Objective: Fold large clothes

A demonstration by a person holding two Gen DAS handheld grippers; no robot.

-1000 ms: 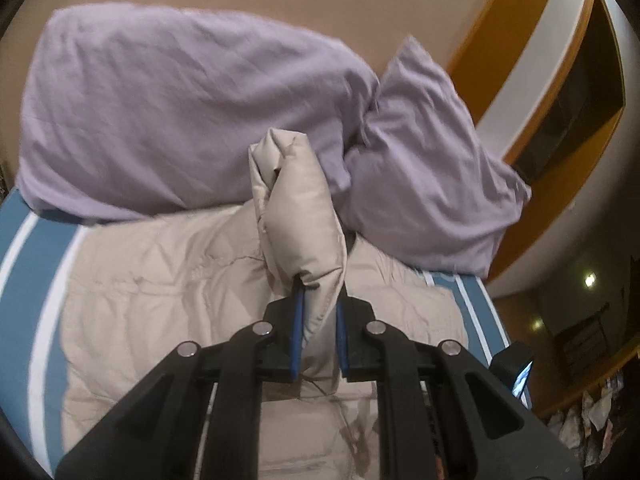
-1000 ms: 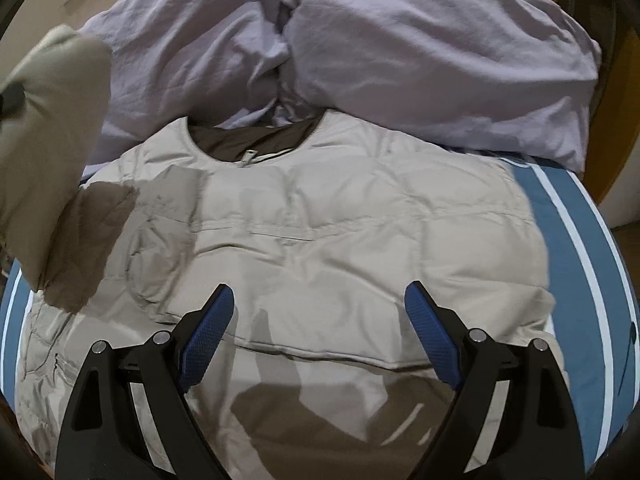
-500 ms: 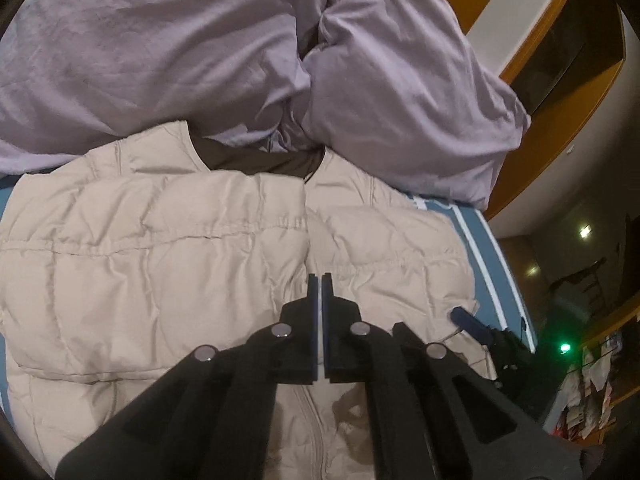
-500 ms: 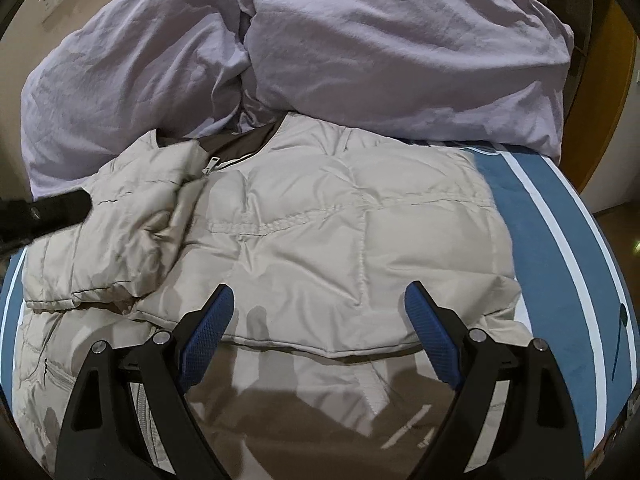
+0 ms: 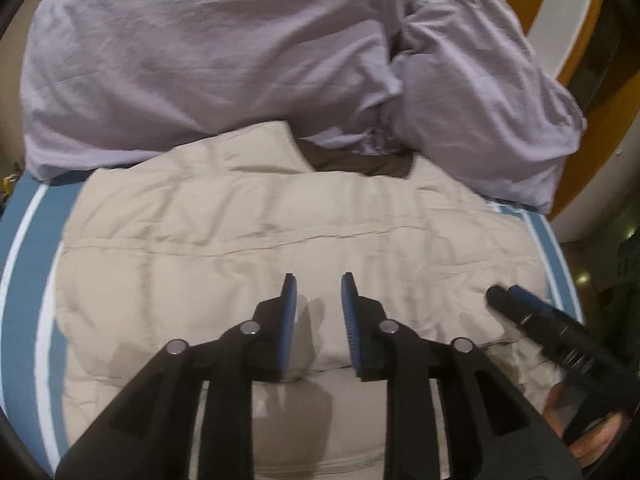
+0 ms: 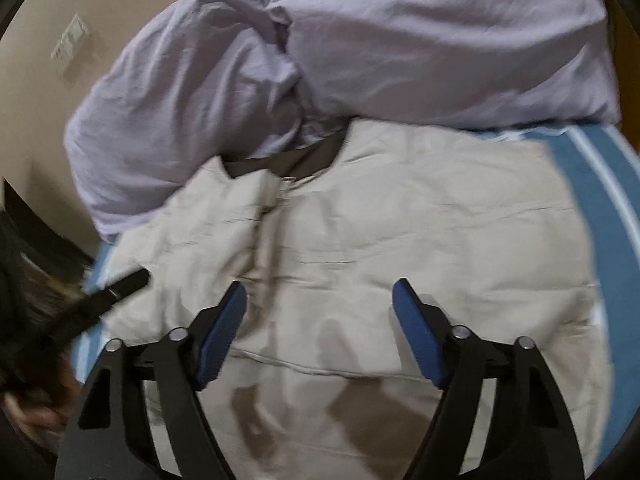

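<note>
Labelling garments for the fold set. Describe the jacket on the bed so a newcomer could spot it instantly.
Start at the bed with the blue, white-striped sheet. In front of the rumpled lilac duvet piled at its far end lies the jacket, spread flat. It is the only beige, puffy, quilted thing there, with a dark brown collar lining showing at the neck.

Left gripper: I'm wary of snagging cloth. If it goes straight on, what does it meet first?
Probably the beige jacket spread below the left gripper; its jaws are opening with nothing between them. Depth is unclear.
</note>
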